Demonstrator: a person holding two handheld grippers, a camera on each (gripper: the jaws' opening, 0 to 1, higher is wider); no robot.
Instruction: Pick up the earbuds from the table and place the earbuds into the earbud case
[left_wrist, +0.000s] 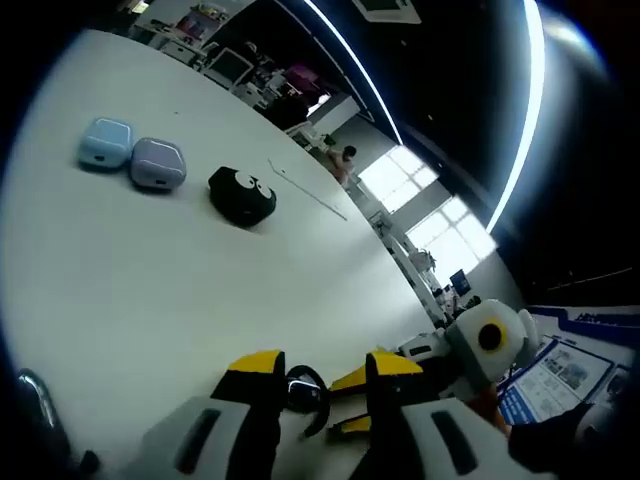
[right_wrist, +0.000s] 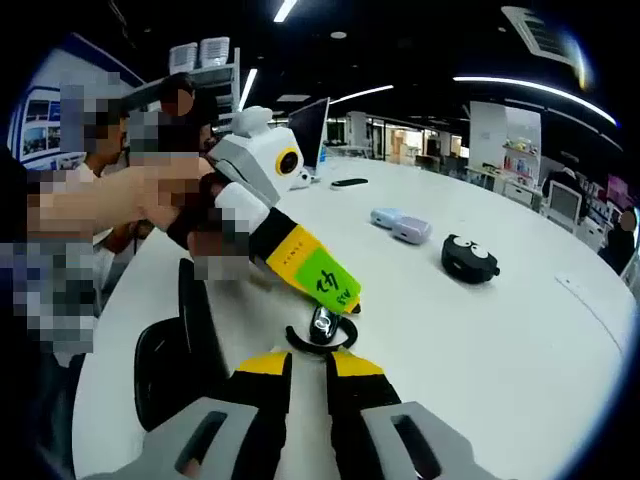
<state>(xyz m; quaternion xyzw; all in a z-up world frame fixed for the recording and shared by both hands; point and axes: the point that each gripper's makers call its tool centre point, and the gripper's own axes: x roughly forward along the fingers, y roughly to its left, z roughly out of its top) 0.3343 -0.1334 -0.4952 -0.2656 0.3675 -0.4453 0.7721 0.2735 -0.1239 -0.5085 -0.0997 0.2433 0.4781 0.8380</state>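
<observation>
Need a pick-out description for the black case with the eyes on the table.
Start at the big white table. Out in its open middle three small cases sit in a loose row: a light blue case, a lavender case touching or nearly touching it, then, a little apart, the black case. It is the only dark one, rounded, with two white cartoon eyes on top.

Your two grippers share one build: the right gripper (right_wrist: 310, 372) has grey jaws with yellow-and-black tips, and the left gripper (right_wrist: 335, 300) adds a white body and green label.
</observation>
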